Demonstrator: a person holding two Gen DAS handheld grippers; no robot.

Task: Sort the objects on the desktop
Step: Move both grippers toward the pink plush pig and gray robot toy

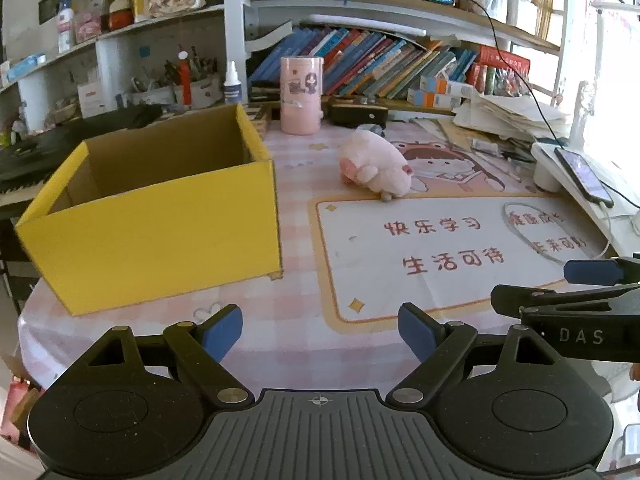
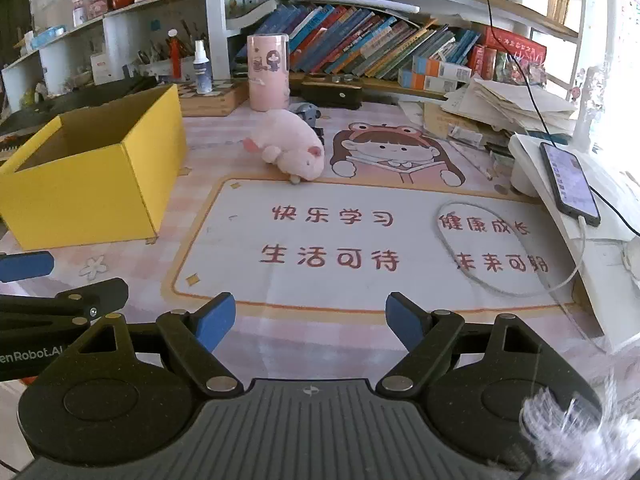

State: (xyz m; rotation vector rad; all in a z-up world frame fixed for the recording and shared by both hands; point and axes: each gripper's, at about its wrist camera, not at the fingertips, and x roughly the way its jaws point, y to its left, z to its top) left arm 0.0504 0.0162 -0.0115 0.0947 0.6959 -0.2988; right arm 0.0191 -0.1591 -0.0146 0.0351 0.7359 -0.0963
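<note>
Two grippers hang over the near edge of the bench, fingers spread wide on each with nothing between them. The left gripper (image 1: 320, 334) sits just beside the right gripper (image 2: 310, 322), the right one's blue-tipped fingers showing at the edge of the left view. A pink plush pig (image 2: 286, 144) lies on its side on the printed mat (image 2: 360, 240), well ahead of both pairs of fingers and apart from them. Left of it stands an open yellow box (image 1: 160, 220), its visible inside bare. Behind the pig, a pink cylindrical container (image 1: 301, 95) stands upright near the bookshelf. A phone (image 2: 568, 184) rests on a white stand at right.
</note>
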